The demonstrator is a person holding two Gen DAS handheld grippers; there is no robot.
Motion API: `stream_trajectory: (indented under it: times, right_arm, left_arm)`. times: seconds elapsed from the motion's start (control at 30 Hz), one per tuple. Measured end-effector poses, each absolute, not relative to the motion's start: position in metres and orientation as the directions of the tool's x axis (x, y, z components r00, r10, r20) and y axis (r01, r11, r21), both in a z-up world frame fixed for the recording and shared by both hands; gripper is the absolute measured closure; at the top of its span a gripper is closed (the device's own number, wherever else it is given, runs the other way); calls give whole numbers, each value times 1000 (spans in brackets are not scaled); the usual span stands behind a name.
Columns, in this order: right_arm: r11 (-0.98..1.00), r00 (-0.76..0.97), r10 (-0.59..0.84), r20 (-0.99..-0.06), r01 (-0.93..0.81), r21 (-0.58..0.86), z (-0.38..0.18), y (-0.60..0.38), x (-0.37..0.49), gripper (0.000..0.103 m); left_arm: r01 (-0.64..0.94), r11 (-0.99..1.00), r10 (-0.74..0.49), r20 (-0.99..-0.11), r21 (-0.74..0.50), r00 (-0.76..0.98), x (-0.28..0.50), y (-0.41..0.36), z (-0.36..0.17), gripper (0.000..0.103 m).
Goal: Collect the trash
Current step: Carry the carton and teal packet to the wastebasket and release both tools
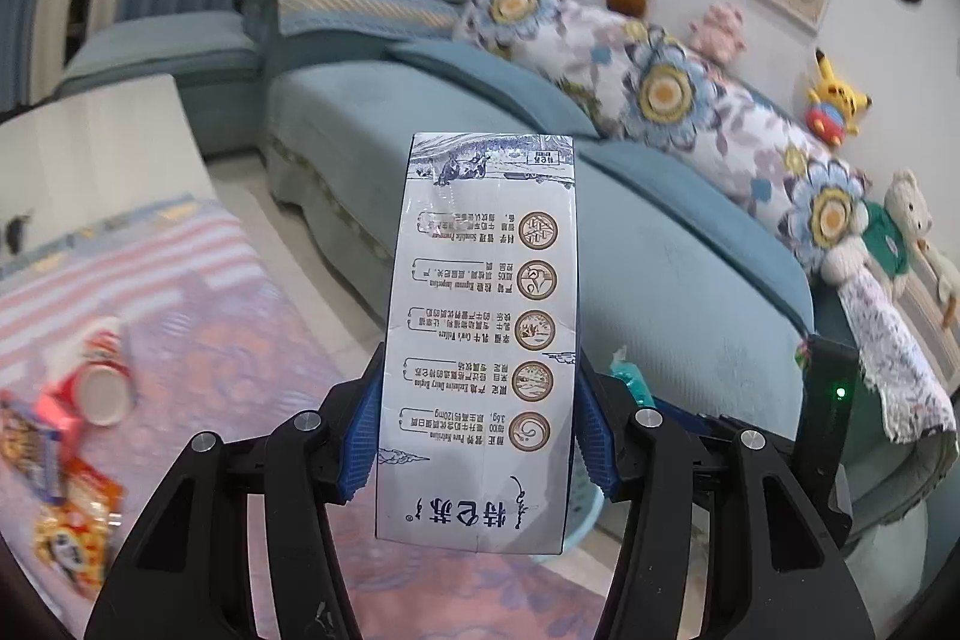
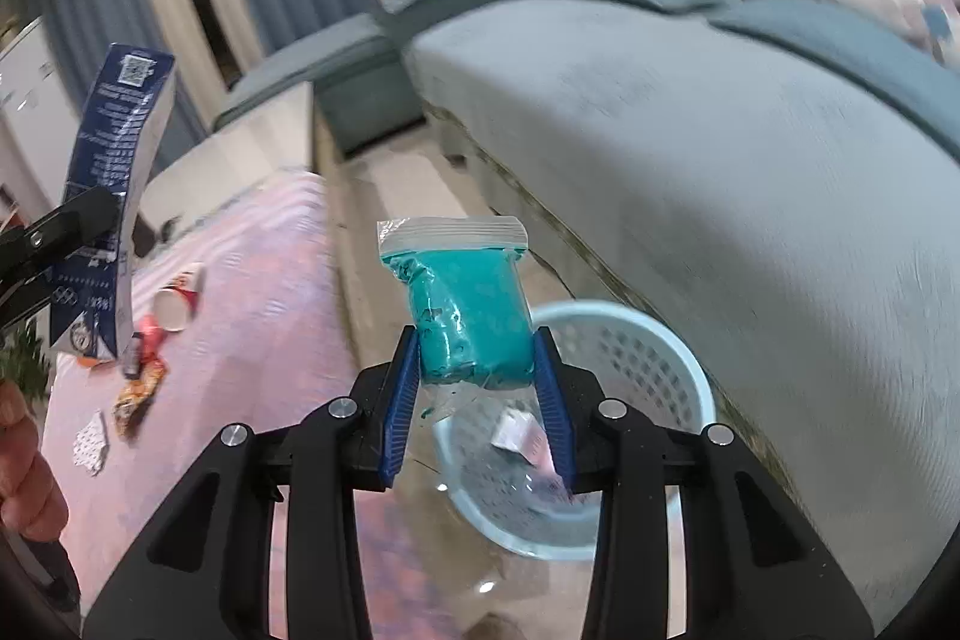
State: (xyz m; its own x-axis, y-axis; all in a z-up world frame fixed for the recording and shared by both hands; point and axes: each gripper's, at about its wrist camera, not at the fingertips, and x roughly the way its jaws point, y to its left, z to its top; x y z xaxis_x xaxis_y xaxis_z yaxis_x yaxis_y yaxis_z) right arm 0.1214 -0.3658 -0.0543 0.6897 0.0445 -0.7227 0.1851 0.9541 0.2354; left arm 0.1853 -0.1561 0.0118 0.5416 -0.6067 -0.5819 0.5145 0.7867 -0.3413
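The milk carton (image 1: 480, 340) is a tall, slim white box printed with a column of round brown emblems and blue ink drawings, its Chinese text upside down to the left wrist camera; in the right wrist view its other face is dark blue with a QR code. It stands clamped between the blue pads of the left gripper (image 1: 477, 430), which press on its two narrow sides near the lower end, held in the air in front of the teal sofa (image 1: 660, 250).

The right gripper (image 2: 477, 376) is closed on a small zip bag (image 2: 468, 304), clear plastic with a sealed strip on top and a lump of teal putty-like stuff inside. Its pads squeeze the lower part of the lump. The bag hangs just above a pale blue plastic basket (image 2: 660, 340) on the floor beside the sofa, with what may be a crumpled wrapper inside, though blur makes that uncertain.

Both grippers tilt downward. On the pink patterned table cover (image 1: 240, 340) lie a tipped paper cup (image 1: 105, 382) and snack wrappers (image 1: 72, 520).
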Motion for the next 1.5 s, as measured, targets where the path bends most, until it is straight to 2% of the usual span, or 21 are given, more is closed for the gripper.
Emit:
stream_trajectory:
  times: [0.33, 0.4, 0.7, 1.1, 1.4, 1.5]
  right_arm:
    - [896, 566, 46, -823, 341, 284, -124, -410, 115, 67]
    - [891, 555, 51, -830, 351, 289, -132, -414, 115, 66]
    - [869, 548, 64, -834, 380, 316, -145, -419, 121, 66]
    - [889, 590, 90, -802, 315, 332, -119, -393, 118, 66]
    - [946, 681, 145, -718, 117, 302, -59, -317, 126, 65]
    - [956, 705, 186, -685, 32, 292, -43, -284, 129, 63]
  left_arm:
    - [544, 757, -607, -699, -362, 378, 193, -215, -59, 50]
    - [528, 751, -620, -700, -397, 354, 195, -219, -70, 50]
    - [511, 770, -594, -723, -383, 354, 197, -222, -87, 47]
    - [500, 771, -611, -681, -395, 404, 185, -173, -61, 46]
    - [417, 819, -573, -603, -394, 555, 160, -84, -17, 32]
    - [356, 845, -534, -591, -399, 605, 153, -43, -8, 31]
